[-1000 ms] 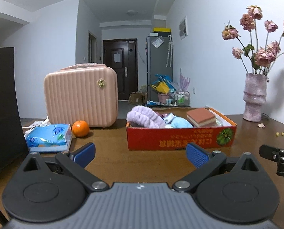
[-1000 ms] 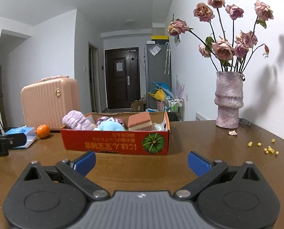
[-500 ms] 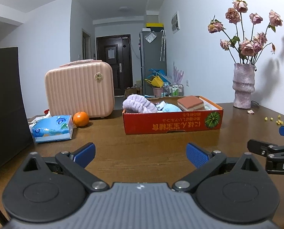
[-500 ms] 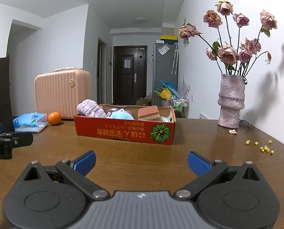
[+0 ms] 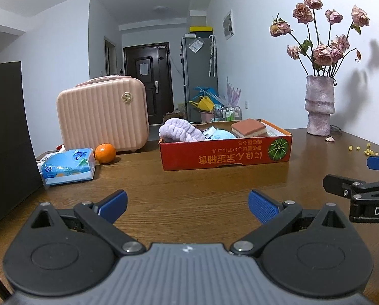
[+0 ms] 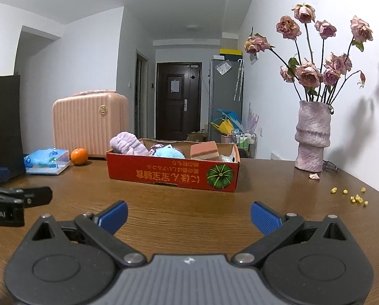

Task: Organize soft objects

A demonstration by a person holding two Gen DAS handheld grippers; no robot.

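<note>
Purple scrunchie [image 6: 156, 148] shows only past right claw [image 6: 188, 214].

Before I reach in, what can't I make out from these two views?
- Box floor and its small items: both views, hidden by the front wall and the purple cloth.
- Black bag: left view, cut by the edge.
- Right hand-held gripper: left view, cut by the edge.

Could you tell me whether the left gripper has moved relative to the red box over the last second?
Yes. The left gripper has backed away from the red box.
</note>
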